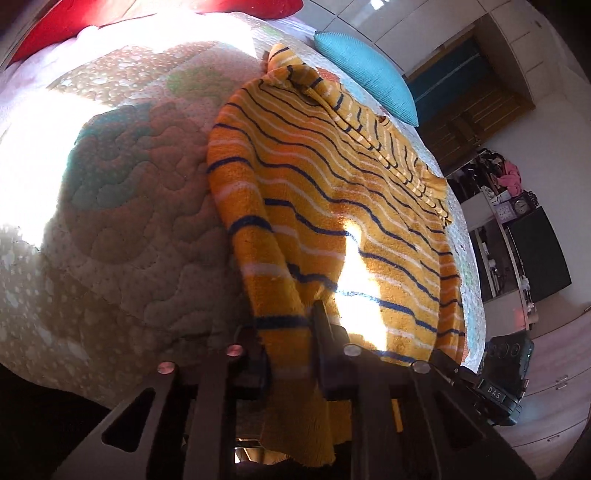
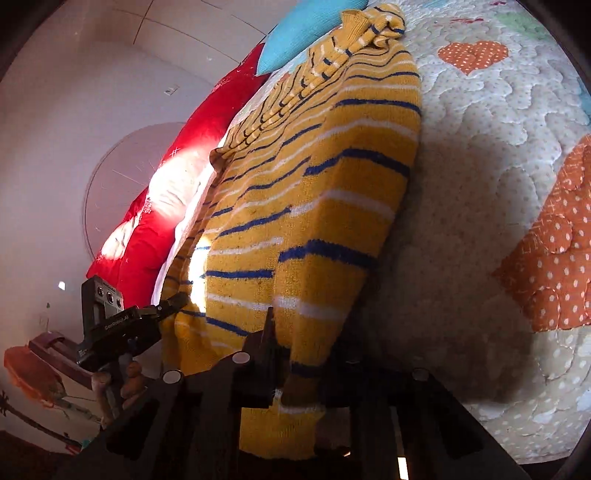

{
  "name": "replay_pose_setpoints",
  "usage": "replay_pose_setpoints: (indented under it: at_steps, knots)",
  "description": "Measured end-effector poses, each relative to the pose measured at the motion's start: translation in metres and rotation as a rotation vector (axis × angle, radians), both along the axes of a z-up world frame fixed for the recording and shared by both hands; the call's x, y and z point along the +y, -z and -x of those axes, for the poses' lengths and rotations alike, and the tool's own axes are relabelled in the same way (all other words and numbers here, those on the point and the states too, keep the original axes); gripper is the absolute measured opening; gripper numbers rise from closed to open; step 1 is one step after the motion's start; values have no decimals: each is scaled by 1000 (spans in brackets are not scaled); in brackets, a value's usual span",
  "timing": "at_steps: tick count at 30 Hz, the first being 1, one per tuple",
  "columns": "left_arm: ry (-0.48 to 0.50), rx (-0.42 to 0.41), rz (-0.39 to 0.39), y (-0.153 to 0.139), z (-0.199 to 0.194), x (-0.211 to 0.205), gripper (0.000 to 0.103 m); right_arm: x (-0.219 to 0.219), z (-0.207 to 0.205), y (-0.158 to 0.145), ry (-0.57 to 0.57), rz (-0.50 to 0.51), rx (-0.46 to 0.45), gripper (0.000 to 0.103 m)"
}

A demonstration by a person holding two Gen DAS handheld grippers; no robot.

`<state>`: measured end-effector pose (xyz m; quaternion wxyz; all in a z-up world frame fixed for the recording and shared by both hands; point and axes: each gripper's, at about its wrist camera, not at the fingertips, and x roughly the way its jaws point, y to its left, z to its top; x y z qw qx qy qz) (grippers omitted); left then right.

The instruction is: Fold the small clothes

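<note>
In the left wrist view, the left gripper (image 1: 291, 354) is sitting at the bottom centre of the frame, its two dark fingers closing on the bottom hem of a yellow knitted sweater (image 1: 332, 206) with navy and white stripes. The sweater is lying across the middle of the frame on a quilted bedspread (image 1: 140, 221), with one sleeve (image 1: 373, 125) folded over the body toward the upper right. A teal cushion (image 1: 369, 70) is resting at the top, and a red pillow (image 1: 55, 22) is showing in the upper left corner. At the lower right, the other gripper's body is carrying a label reading "DAS" (the rest is hidden).

In the right wrist view, the right gripper (image 2: 295, 369) is clamping the same hem at the bottom centre, with knit hanging out below the fingers. The sweater is stretching up toward the top of the frame, and the heart-patterned bedspread is filling the right side. At the lower left, the left gripper's housing is showing the words "GenRobot.AI" (small, but mostly readable).

The risk, as I judge it, is uneven lifting: if one gripper is pulling faster than the other, the thick knit could be skewing or slipping from a shallow pinch, and the folded sleeve could be sliding off the body, spoiling the fold.
</note>
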<state>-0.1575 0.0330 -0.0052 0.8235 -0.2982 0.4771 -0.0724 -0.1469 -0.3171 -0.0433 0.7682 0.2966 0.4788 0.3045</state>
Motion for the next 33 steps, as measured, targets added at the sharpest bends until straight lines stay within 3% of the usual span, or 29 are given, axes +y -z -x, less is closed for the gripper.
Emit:
replay_pose_setpoints:
  at_steps: [4,8,11,16,18,21,24,28,30,33]
  knots:
    - [-5,-1,-40,-12,4,-7,10,-8,0,-7,-21,-20,12,12]
    - [19,-29,-87,-30,24,-20,9,-23,18,-31,-50,-32,-35,9]
    - [43,-35,-65,-33,44,-25,9,-36,36,-37,-60,-33,-37,9]
    - [28,-11,-72,-23,51,-20,9,-43,45,-21,-47,-40,22,10]
    - [10,-6,-39,-24,47,-10,9,-45,41,-25,-48,-46,13,10]
    - [4,-46,-52,-39,41,0,9,-45,29,-44,-52,-50,-36,10]
    - [7,-105,-50,-60,20,4,9,-41,3,-70,-42,-54,-107,10]
    - [14,-160,-61,-82,-42,6,9,-38,-52,-101,6,-47,-203,10]
    - [7,-183,-113,-89,-81,3,9,-35,-85,-110,42,-42,-223,10]
    - [7,-177,-130,-87,-139,-1,9,-29,-135,-115,85,-36,-219,10]
